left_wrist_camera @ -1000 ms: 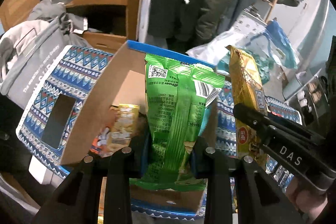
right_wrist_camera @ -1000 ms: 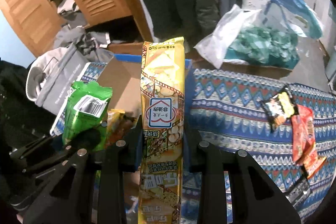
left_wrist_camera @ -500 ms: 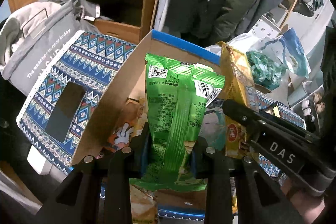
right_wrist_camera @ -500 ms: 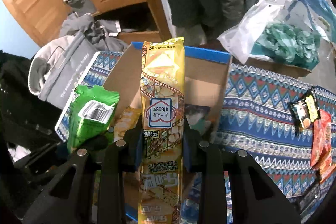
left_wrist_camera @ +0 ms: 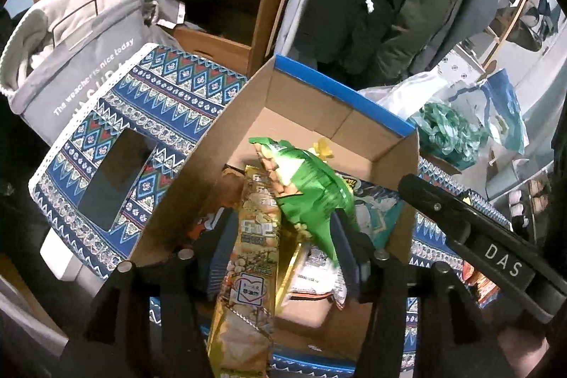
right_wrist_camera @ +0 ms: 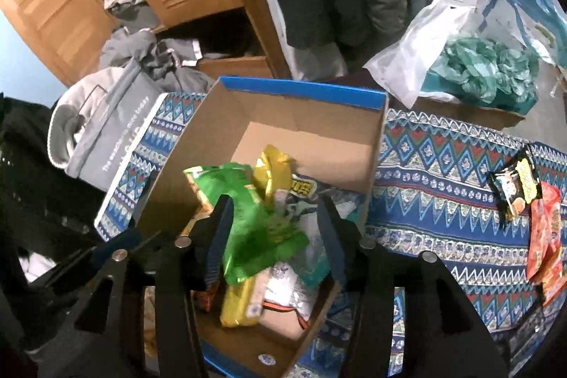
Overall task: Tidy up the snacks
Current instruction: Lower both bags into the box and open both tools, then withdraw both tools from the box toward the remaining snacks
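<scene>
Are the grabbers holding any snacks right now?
No. Both the left gripper and right gripper are open; the green packet and yellow packet lie in the box.

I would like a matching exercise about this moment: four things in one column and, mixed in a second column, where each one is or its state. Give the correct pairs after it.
Things:
1. green snack bag
2. red snack packet
3. grey fabric bag
4. left hand-held gripper

Places or states:
A. on the patterned cloth, right of the cardboard box
B. open, above the box
C. in the box, on top of other snacks
D. beside the table, left of the box

Pairs: 1-C, 2-A, 3-D, 4-B
</scene>
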`<state>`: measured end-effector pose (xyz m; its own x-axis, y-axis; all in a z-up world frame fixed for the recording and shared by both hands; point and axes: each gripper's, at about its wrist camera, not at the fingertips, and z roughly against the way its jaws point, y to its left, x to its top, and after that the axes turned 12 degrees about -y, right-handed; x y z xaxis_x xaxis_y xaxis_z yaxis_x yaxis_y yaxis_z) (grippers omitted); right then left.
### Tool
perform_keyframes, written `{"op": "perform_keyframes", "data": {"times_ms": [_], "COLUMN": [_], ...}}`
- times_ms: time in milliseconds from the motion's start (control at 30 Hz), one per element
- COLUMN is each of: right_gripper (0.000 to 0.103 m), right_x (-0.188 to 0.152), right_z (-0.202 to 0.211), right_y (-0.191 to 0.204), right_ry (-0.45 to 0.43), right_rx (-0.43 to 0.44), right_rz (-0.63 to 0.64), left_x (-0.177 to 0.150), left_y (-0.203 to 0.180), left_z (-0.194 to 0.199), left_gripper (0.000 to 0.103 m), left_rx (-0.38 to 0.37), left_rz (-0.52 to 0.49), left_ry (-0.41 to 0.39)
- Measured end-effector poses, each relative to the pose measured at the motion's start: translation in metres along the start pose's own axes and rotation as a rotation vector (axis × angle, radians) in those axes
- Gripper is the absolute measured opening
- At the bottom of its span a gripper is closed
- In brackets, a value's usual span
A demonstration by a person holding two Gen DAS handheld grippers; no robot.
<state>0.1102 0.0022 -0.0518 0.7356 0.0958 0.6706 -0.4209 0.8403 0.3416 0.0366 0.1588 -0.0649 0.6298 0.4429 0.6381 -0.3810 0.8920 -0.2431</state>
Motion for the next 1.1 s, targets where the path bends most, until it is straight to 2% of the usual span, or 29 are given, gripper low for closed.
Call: {"op": "perform_keyframes", "data": {"times_ms": [167,233,667,833,1100], "right_gripper": [0.053,0.057,0.06,0.063,0.066], "right_x": [0.0,0.0,-0.006,-0.01,-0.02], "right_z": [0.006,0.009,0.029,0.039,0.057], "right_y": [-0.007,-0.008,-0.034,-0.049,-0.078], "right_ry": [-0.006,-0.011,-0.028,-0.031,-0.033], "right_rx": [-0.009,-0.015,-0.065,-0.089,-0.142], "right_rz": [-0.011,-0.011,-0.021,-0.03,-0.046], "left_x": [-0.001,-0.002,-0.008,-0.015,-0.03], "left_y": [-0.006,-0.009,-0.034,-0.05,-0.084], "left_z": [0.002,0.003,0.008,0.008,0.007], "left_gripper": [0.056,0.056,0.057,0.061,0.061], "left_rx": [-0.013,-0.018,-0.048,-0.069,-0.109], "left_rz": [-0.016,-0.022,-0.068,-0.091,-0.164], "left_ry": [-0.001,-0.001,0.006,0.02,0.049]}}
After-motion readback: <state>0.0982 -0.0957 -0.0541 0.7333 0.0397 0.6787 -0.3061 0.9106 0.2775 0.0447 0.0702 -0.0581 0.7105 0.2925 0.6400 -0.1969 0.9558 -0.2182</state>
